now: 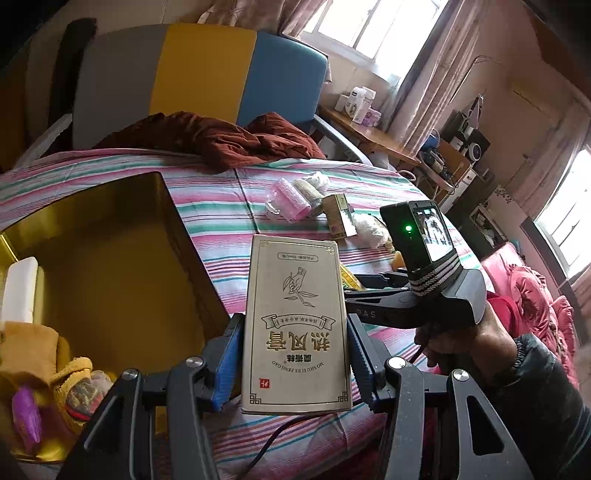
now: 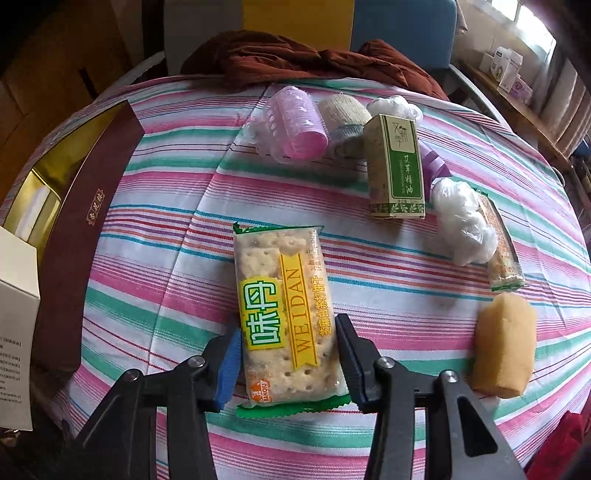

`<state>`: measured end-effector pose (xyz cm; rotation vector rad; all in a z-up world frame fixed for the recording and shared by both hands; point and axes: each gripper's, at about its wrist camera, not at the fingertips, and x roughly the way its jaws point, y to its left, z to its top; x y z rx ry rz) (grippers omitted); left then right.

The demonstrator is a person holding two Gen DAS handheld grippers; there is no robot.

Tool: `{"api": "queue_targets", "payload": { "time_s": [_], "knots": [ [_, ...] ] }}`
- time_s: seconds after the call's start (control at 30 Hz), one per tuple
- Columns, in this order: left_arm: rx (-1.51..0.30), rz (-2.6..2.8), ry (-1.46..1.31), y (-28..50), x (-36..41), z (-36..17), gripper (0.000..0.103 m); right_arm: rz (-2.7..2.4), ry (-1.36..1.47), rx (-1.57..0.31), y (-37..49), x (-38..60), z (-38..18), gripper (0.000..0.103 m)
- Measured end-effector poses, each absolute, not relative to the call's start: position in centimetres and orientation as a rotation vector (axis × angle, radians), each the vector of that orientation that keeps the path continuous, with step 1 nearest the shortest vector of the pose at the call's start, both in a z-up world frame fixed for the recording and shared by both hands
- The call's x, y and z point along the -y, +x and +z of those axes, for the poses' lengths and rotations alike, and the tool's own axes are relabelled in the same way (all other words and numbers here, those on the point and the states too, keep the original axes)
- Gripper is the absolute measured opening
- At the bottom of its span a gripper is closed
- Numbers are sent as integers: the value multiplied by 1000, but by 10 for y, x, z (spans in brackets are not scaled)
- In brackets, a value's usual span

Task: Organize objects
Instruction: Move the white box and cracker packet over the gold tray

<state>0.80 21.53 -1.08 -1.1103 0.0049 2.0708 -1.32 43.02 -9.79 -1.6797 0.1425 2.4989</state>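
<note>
Daylit windows [image 1: 354, 26], pinkish walls [image 1: 517, 55], perhaps a wooden desk [image 1: 369, 134] behind.

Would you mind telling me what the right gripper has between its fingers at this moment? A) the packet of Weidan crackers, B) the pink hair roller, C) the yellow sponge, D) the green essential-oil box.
A: in the right wrist view the right gripper has its blue-padded fingers pressed against both long edges of the cracker packet, while the other items lie apart on the striped sheet.

A rust-brown jacket [image 2: 317, 61] lies crumpled against a tricolour headboard [image 1: 199, 77].
</note>
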Motion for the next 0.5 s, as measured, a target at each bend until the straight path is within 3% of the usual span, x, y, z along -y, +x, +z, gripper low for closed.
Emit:
{"api": "queue_targets", "payload": {
  "time_s": [0.5],
  "knots": [
    [-65, 2202, -1014, 8, -199, 4, 54, 2582, -1599, -223, -10, -429, -80, 48]
  ]
}}
